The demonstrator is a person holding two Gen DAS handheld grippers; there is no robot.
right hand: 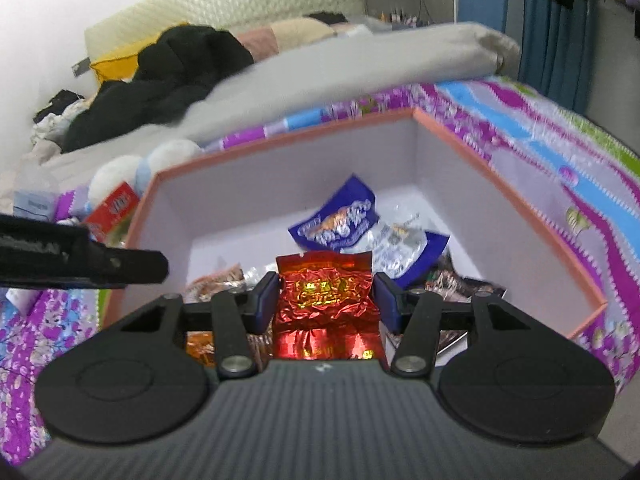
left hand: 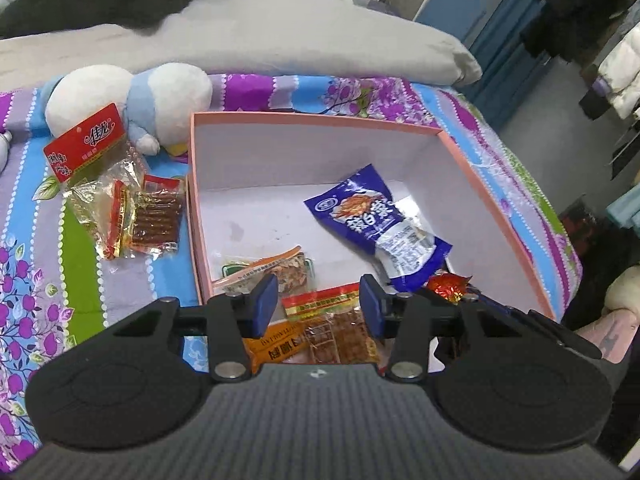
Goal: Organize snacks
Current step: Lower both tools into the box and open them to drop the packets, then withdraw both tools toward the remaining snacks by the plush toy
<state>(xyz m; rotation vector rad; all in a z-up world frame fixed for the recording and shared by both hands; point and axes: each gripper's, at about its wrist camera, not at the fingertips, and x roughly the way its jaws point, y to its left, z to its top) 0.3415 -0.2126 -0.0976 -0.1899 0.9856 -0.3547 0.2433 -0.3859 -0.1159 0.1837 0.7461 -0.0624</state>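
A pink-rimmed white box (left hand: 312, 117) lies on the bed. Inside it are a blue snack packet (left hand: 360, 208) and a clear packet with an orange strip (left hand: 272, 268). My left gripper (left hand: 318, 304) hangs over the box's near left corner, shut on a clear packet with a red-and-yellow header (left hand: 332, 320) and brown pieces inside. In the right wrist view, my right gripper (right hand: 326, 300) is shut on a crumpled red foil packet (right hand: 326, 296) above the box's (right hand: 280, 140) near side. The blue packet (right hand: 336, 224) lies beyond it.
Left of the box, on the floral bedsheet (left hand: 80, 272), lie a red-headed bag (left hand: 86, 140) and packets of brown sticks (left hand: 156, 216). A white and blue plush toy (left hand: 160, 92) sits behind them. A grey duvet (left hand: 280, 36) runs behind the box, and the bed's edge is at the right.
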